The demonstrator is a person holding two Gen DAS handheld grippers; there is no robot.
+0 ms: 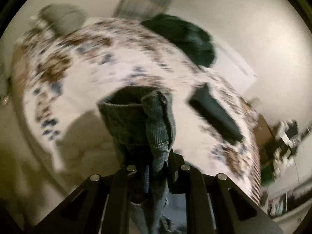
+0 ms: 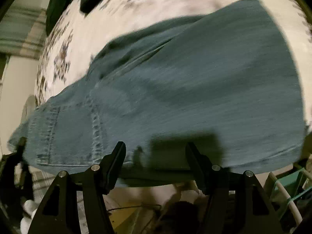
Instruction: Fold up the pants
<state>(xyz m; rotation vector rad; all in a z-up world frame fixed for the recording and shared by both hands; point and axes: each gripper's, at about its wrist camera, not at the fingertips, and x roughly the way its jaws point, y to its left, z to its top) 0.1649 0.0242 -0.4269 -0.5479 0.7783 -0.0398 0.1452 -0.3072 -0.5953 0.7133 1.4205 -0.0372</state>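
The left tongs (image 1: 156, 156) are clamped on a bunched fold of the jeans (image 1: 136, 120), with the denim squeezed between the fingers and an open leg hem or waist opening gaping just ahead; which end it is I cannot tell through the blur. Beyond lies a bed (image 1: 101, 62) with a flowered cover, a dark green garment (image 1: 187, 39) heaped at its far edge and a dark flat object (image 1: 214, 117) lying on the cover to the right. In the right wrist view the jeans (image 2: 195, 81) spread broad and mostly flat across the same flowered bed (image 2: 81, 39), seams and a stitched panel at the left, near edge hanging toward the camera. The right tongs (image 2: 156, 159) stand wide apart, gripping nothing, just at that near edge. The step in hand looks like carrying one end over to make a fold. To do it well, the left grip should keep both layers pinched, and the right tongs would best close on the near edge at matching height, so the cloth travels taut and the edges land square, not skewed.
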